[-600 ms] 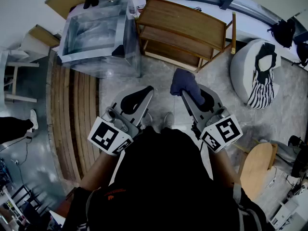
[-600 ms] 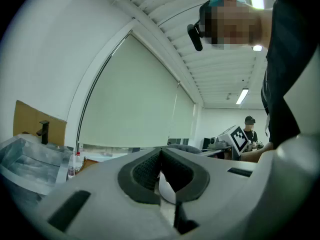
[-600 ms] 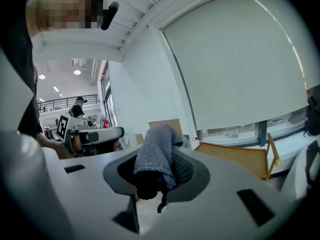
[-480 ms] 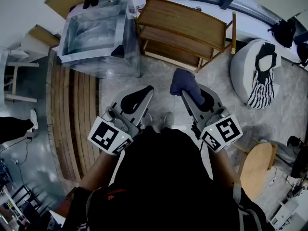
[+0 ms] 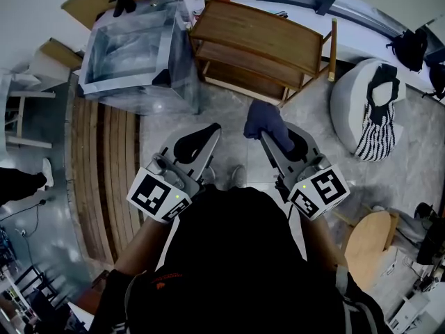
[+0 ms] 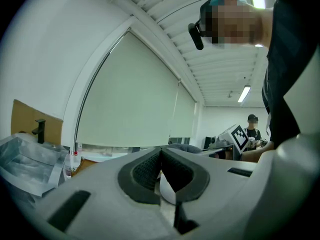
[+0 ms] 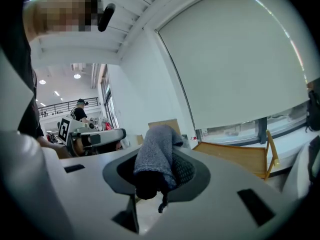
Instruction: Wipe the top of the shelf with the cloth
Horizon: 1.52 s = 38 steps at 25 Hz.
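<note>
I see the scene from above, looking down over a person's dark top at the two grippers held low in front of the body.

The right gripper has its jaws clamped on a dark blue cloth. The cloth bunches up beyond the jaw tips and hangs in the air above the pale stone floor. In the right gripper view, the cloth is a grey-blue knitted wad squeezed between the two black pads, with a loose thread hanging below.

The left gripper sits just left of the right one, apart from it. In the left gripper view, its jaws are closed, the pads meet at the tips, and I see nothing between them.

The wooden shelf stands further away, beyond both grippers, with its top board bare and two lower boards beneath. The cloth is short of the shelf and does not touch it. In the right gripper view, the shelf lies to the right of the cloth.

Left of the shelf, just beside it, is a clear plastic box. To the far right sits a white rounded seat with a striped fabric draped over it.
</note>
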Each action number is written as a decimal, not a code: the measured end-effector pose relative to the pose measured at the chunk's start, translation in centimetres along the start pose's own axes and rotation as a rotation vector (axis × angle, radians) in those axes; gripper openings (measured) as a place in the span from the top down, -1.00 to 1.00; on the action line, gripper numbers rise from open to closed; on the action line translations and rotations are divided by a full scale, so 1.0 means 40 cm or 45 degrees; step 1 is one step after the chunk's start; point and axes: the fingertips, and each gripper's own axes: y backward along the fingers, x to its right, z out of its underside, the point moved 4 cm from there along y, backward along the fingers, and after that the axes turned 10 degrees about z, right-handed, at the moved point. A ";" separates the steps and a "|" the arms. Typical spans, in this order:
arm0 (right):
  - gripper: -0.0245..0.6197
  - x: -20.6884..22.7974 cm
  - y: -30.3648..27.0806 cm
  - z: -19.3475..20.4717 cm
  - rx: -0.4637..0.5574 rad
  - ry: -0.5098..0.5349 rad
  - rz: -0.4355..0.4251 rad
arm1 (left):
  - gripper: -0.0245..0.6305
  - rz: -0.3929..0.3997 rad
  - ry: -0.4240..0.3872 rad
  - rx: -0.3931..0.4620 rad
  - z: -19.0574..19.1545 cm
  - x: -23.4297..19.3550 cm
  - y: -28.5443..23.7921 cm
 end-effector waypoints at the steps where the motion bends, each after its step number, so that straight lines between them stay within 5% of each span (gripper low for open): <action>1: 0.58 0.013 0.005 -0.001 0.001 0.002 -0.003 | 0.87 -0.005 0.003 -0.001 0.002 0.004 -0.012; 24: 0.58 0.177 -0.006 -0.022 0.000 0.013 -0.016 | 0.87 -0.027 -0.034 0.018 0.024 -0.048 -0.168; 38: 0.58 0.256 -0.157 -0.072 0.017 0.025 0.036 | 0.87 0.024 -0.038 0.026 0.006 -0.232 -0.254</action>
